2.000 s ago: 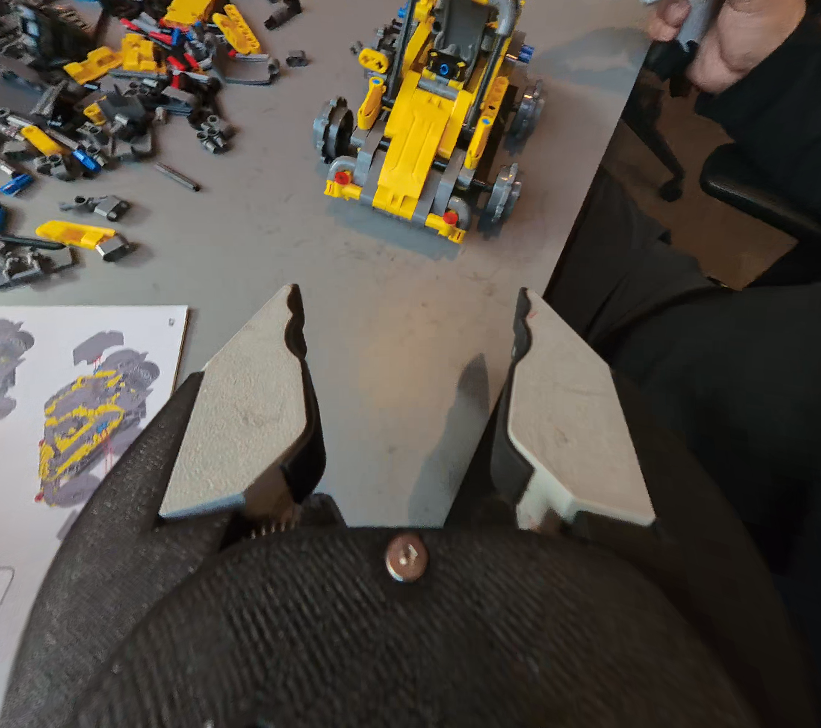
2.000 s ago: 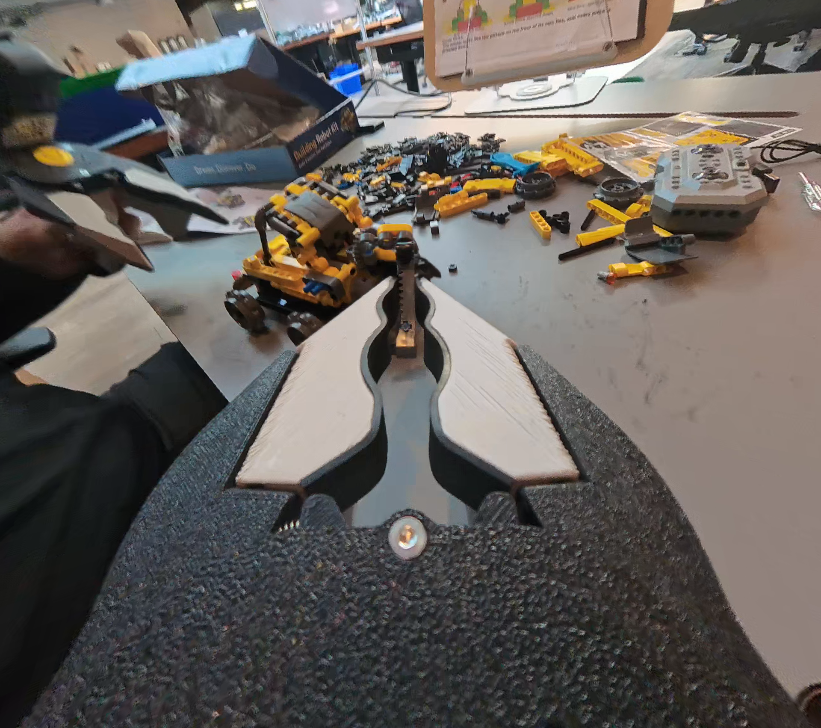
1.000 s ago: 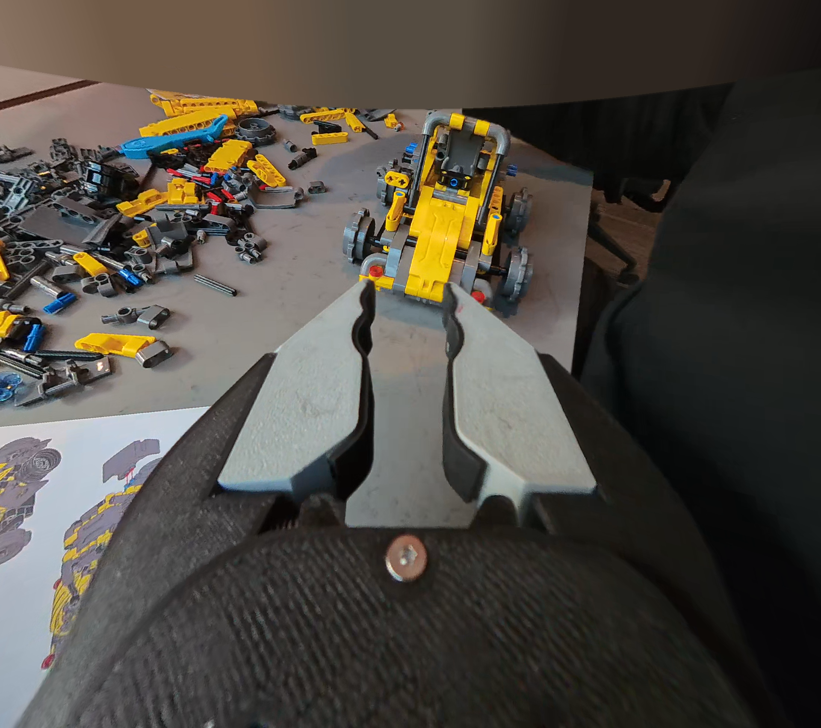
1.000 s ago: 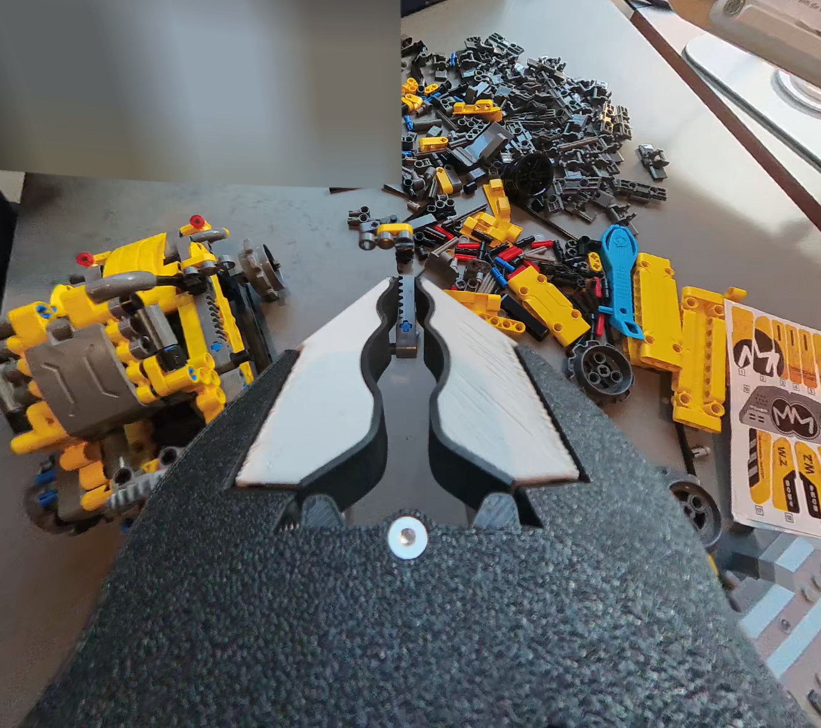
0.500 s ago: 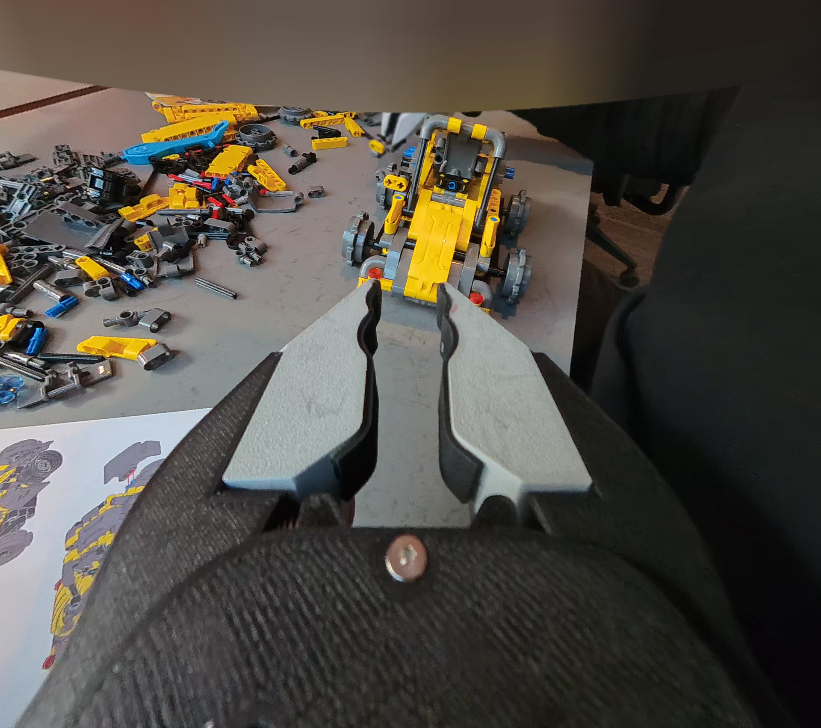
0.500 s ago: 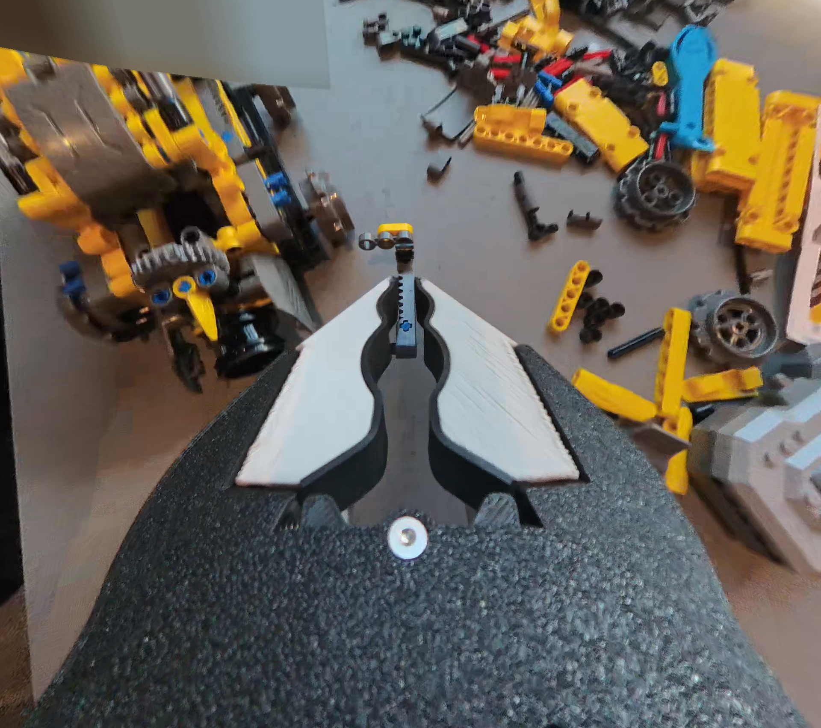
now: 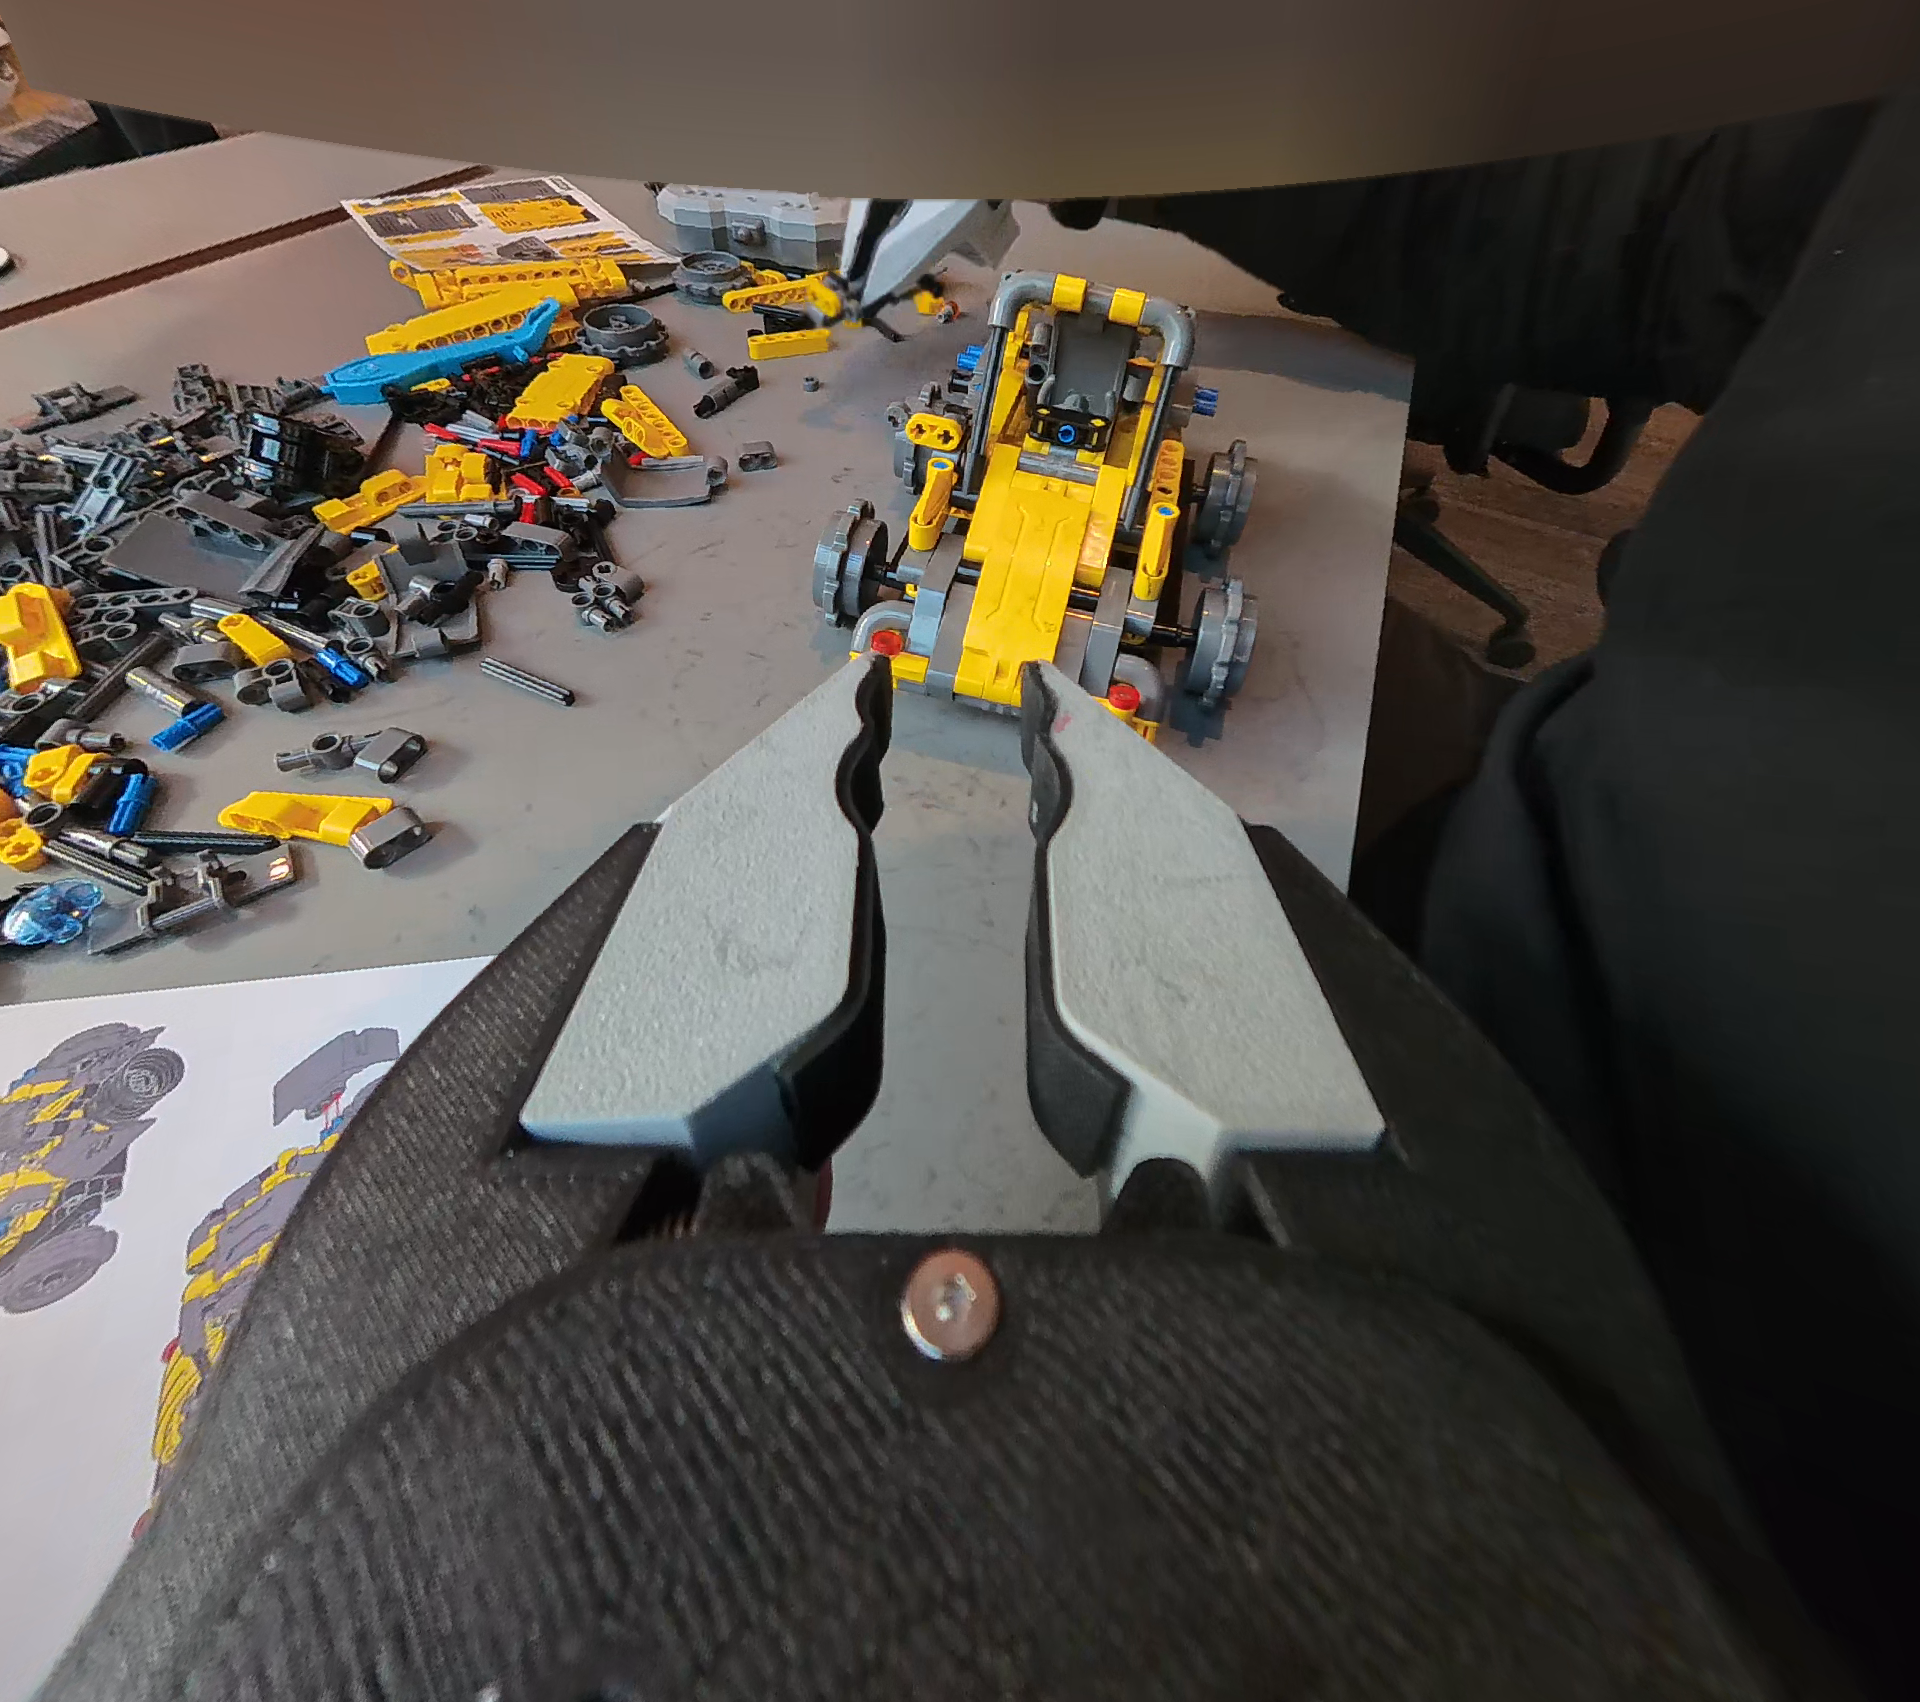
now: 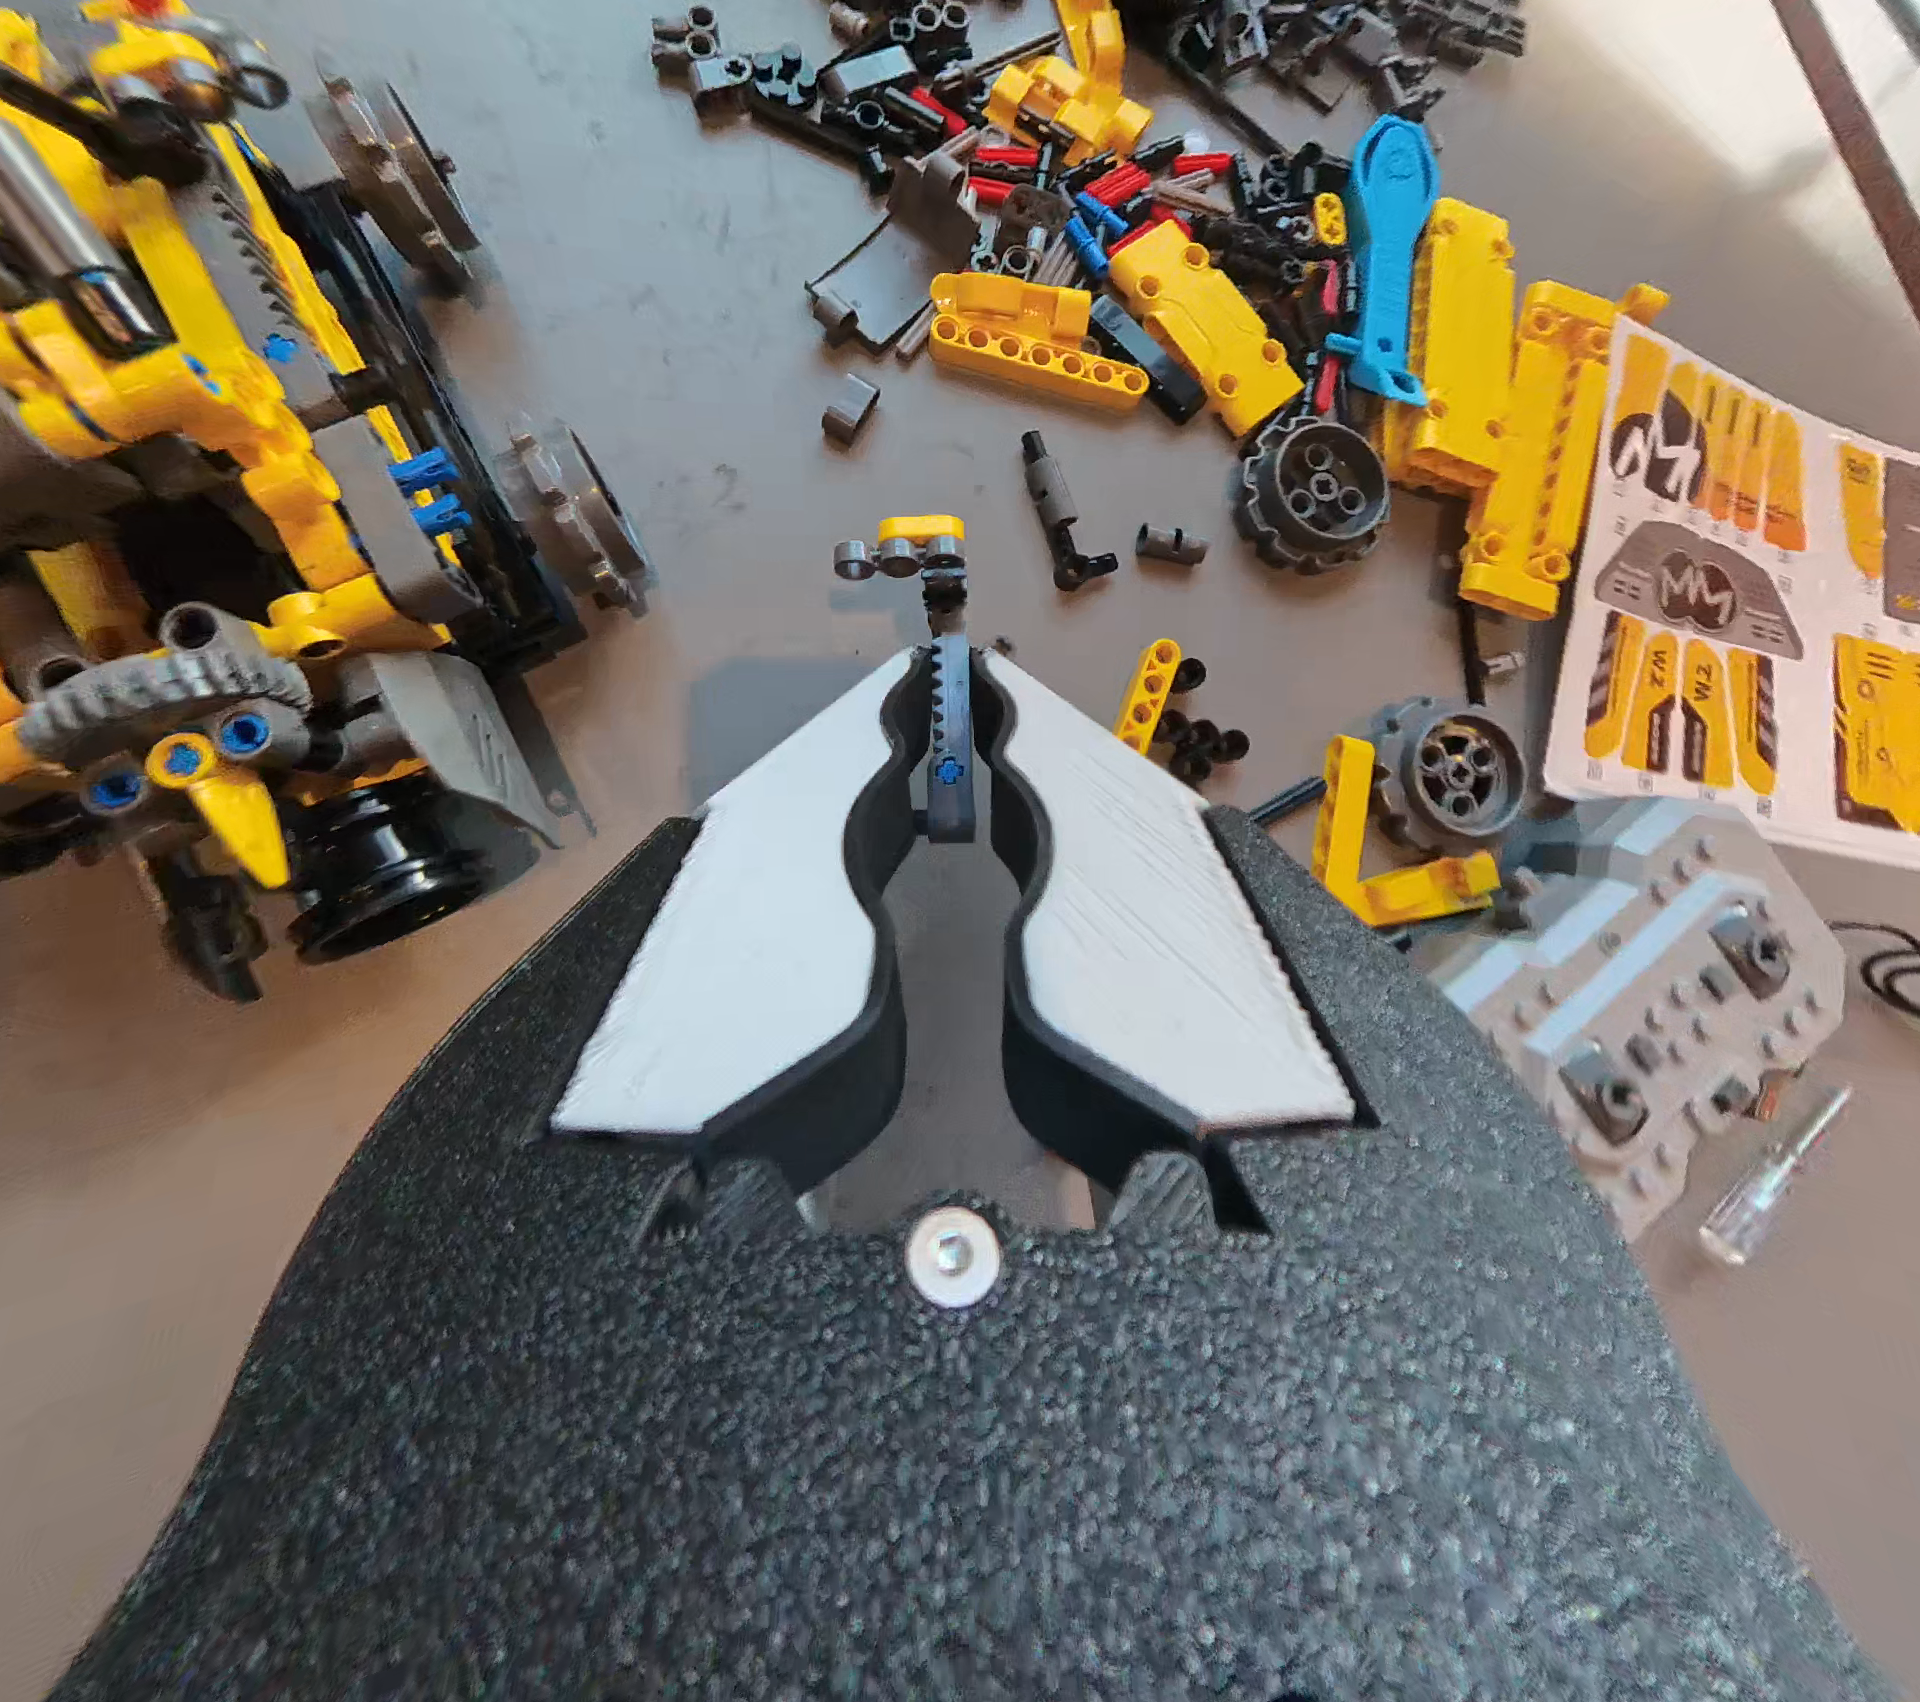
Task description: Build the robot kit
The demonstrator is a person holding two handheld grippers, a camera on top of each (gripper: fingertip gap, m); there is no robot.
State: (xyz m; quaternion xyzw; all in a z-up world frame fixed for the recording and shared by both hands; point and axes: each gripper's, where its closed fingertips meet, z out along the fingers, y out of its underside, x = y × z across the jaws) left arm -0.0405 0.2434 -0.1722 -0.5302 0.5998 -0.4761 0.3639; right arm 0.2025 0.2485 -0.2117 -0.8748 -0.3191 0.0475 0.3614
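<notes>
Moments earlier my right fingers (image 8: 943,665) had hung higher over the table (image 8: 665,281); by this frame they had dropped lower beside the yellow brick vehicle (image 8: 208,426), still clamped on a small brick assembly (image 8: 940,665). That assembly, a black toothed bar topped with a yellow and grey connector, stuck out past my fingertips, above bare table just right of the vehicle's rear wheels. My left fingers (image 7: 954,686) had drawn back slightly from the vehicle (image 7: 1039,530) and were parted, holding nothing, their tips just short of its front bumper.

Seen from my left wrist view, the vehicle stood upright on its grey wheels near the table's right edge. Loose bricks (image 7: 312,530) in yellow, grey, black, red and blue lay scattered to its left, a blue brick separator (image 7: 447,353) among them. An instruction sheet (image 7: 156,1133) lay at the near left corner. My right fingers (image 7: 868,291) showed far off behind the vehicle, beside a grey hub block (image 7: 748,224) and a sticker sheet (image 7: 488,224).

From my right wrist view, the separator (image 8: 1387,250) rested on yellow beams (image 8: 1496,405), with two dark wheels (image 8: 1314,494) nearby.
</notes>
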